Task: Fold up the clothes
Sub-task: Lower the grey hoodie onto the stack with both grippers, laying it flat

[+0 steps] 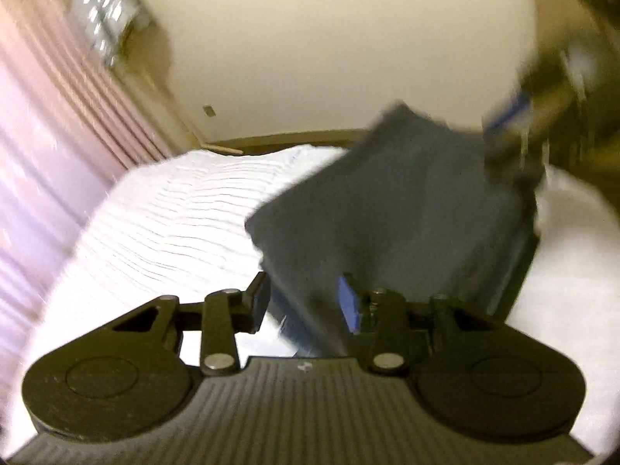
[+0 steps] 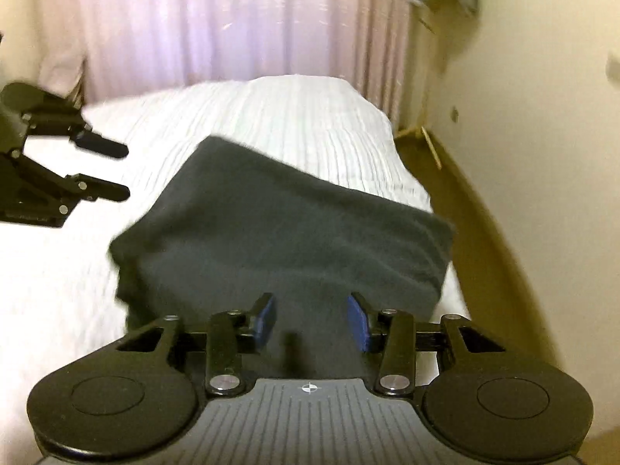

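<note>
The right gripper (image 2: 310, 319) is standing with its jaws partly apart, and the near edge of the dark grey folded garment (image 2: 286, 228) is lying between its blue pads (image 2: 358, 323); whether the pads are pressing the cloth cannot be told. From this gripper the garment is extending directly ahead, with its long axis running crosswise, from ahead-left to ahead-right. The right gripper is judged the nearer one for the next fold or lift. The left gripper (image 2: 104, 170) is hovering to the left of the garment, clear of the cloth in the right wrist view, with its jaws parted and nothing visibly clamped. In the left wrist view the garment (image 1: 391, 209) is lying ahead and to the right of that gripper (image 1: 306, 302). The garment is resting on a white ribbed bedspread (image 2: 290, 116). Beyond the bed, a pink curtain (image 2: 217, 19) is hanging, and a cream wall (image 2: 534, 116) is standing far right. Nothing is obstructing the approach; motion blur is limiting detail.
</note>
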`<act>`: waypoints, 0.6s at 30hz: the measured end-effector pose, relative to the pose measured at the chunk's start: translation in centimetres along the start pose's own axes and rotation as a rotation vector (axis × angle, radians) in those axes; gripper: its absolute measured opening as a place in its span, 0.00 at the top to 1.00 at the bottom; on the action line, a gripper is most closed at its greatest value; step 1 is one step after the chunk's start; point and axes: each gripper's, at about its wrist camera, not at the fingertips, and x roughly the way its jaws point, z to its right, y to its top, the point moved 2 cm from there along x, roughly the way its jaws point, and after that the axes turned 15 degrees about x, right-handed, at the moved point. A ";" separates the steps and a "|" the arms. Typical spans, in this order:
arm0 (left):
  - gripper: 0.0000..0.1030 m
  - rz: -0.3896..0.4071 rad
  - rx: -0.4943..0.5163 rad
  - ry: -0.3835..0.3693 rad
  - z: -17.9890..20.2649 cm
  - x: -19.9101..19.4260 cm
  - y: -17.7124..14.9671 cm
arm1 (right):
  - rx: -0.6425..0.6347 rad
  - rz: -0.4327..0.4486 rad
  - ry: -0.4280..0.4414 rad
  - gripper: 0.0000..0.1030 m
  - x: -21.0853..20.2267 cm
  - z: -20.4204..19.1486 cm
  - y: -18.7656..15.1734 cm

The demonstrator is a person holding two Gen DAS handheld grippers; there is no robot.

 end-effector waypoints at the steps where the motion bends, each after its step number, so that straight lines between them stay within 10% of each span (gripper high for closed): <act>1: 0.68 0.011 -0.034 -0.012 -0.8 0.7 0.6 | 0.035 -0.031 0.013 0.58 1.1 0.5 -0.1; 5: 0.68 0.008 -0.115 -0.082 -2.8 3.8 2.1 | 0.122 -0.144 0.057 0.58 3.6 1.9 -2.4; 18: 0.72 -0.173 -0.246 -0.135 -5.2 10.6 -0.7 | 0.071 -0.133 0.041 0.57 3.2 1.4 -3.7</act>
